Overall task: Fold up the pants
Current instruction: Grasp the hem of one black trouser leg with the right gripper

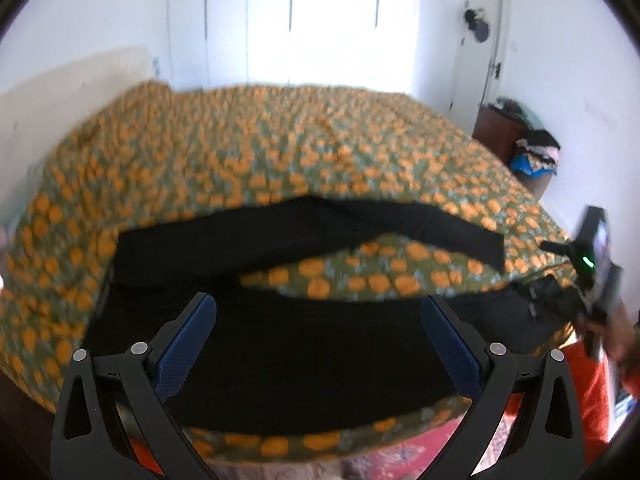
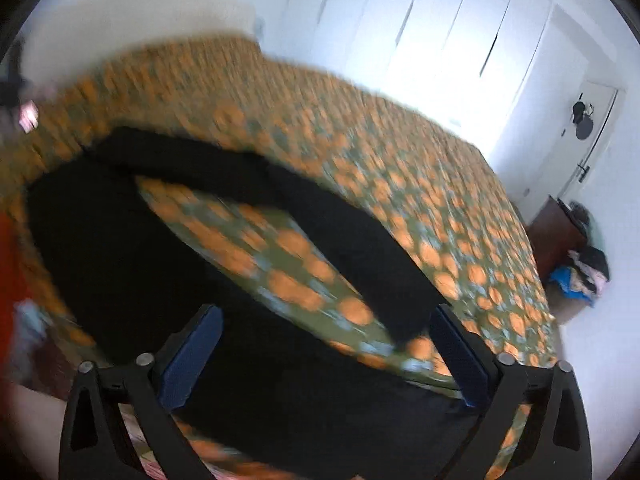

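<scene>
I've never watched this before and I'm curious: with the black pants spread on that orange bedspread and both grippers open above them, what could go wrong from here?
The pants lie at the bed's near edge, so a tug might slide them off. The bedspread is soft, so the left gripper or right gripper could pinch it along with the pants. The legs are splayed apart, so a fold may come out crooked.

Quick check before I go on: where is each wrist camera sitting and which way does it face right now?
Left wrist: behind the open left gripper, above the black pants near the waist, facing across the bed to the wardrobe; the right gripper shows at right.
Right wrist: behind the open right gripper, tilted, over the pants' legs; blurred.
Shared: pants, bed, wardrobe, door.
</scene>
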`<state>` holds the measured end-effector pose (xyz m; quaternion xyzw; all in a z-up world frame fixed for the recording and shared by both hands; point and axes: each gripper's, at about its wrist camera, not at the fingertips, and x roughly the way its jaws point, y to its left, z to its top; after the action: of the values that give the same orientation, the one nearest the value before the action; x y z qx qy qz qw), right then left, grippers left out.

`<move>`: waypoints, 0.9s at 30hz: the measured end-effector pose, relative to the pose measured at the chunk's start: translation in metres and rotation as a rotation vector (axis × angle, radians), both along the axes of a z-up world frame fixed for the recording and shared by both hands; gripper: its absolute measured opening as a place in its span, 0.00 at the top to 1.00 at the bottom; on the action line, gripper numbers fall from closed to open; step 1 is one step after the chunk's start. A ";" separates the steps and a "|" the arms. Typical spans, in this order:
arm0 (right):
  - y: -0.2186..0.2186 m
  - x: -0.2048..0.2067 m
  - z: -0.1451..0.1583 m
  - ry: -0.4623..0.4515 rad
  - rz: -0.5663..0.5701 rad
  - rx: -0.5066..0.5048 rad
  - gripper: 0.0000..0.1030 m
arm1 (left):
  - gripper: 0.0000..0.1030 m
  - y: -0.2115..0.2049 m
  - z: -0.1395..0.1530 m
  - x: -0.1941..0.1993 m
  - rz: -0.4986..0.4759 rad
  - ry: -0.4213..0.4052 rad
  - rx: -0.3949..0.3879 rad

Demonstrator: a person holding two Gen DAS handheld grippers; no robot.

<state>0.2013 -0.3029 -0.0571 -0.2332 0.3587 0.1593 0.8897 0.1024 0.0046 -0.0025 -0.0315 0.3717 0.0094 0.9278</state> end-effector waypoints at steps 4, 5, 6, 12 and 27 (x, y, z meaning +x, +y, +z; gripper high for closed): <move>-0.025 0.065 -0.054 0.086 -0.034 -0.107 0.23 | 0.01 -0.007 -0.039 0.002 0.018 0.119 0.061; -0.030 0.072 -0.061 0.098 -0.036 -0.110 0.27 | 0.01 -0.007 -0.045 0.003 0.023 0.142 0.068; -0.033 0.083 -0.069 0.113 -0.042 -0.109 0.34 | 0.01 -0.006 -0.051 0.007 0.029 0.167 0.065; -0.038 0.127 -0.109 0.174 -0.025 -0.159 0.39 | 0.01 -0.011 -0.065 0.031 0.027 0.216 0.046; -0.094 0.289 0.008 0.076 -0.240 -0.015 0.75 | 0.01 -0.042 -0.080 0.045 -0.036 0.279 0.089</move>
<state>0.4907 -0.3965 -0.0496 -0.1888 0.4188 0.0576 0.8864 0.1472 -0.0374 -0.0821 0.0179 0.4967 0.0133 0.8676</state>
